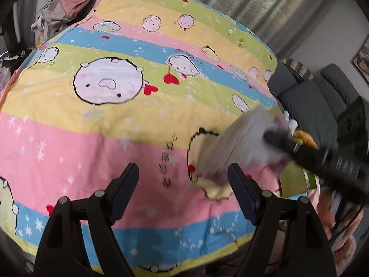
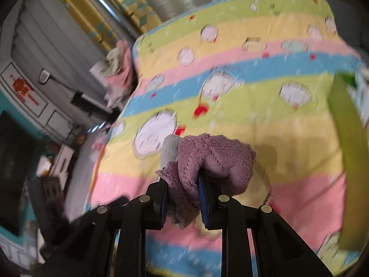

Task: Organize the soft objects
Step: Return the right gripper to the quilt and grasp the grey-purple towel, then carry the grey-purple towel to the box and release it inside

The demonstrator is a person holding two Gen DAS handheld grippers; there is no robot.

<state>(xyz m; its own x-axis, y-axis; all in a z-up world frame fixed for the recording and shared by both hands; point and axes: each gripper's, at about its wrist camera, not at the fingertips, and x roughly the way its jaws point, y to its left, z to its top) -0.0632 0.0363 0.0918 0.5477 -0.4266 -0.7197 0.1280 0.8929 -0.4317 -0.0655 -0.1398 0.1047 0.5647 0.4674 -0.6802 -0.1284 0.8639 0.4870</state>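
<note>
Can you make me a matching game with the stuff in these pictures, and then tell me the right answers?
Things:
1. purple towel
2. left tool
3. right tool
4. striped blanket

States:
A. open, holding nothing
B. spread out flat under both tools
C. squeezed between two fingers
D. shut on something soft

Pairs: 1-C, 2-A, 3-D, 4-B

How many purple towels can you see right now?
1: the purple towel is clamped in the right hand-held gripper above the striped quilt. More may be hidden.
</note>
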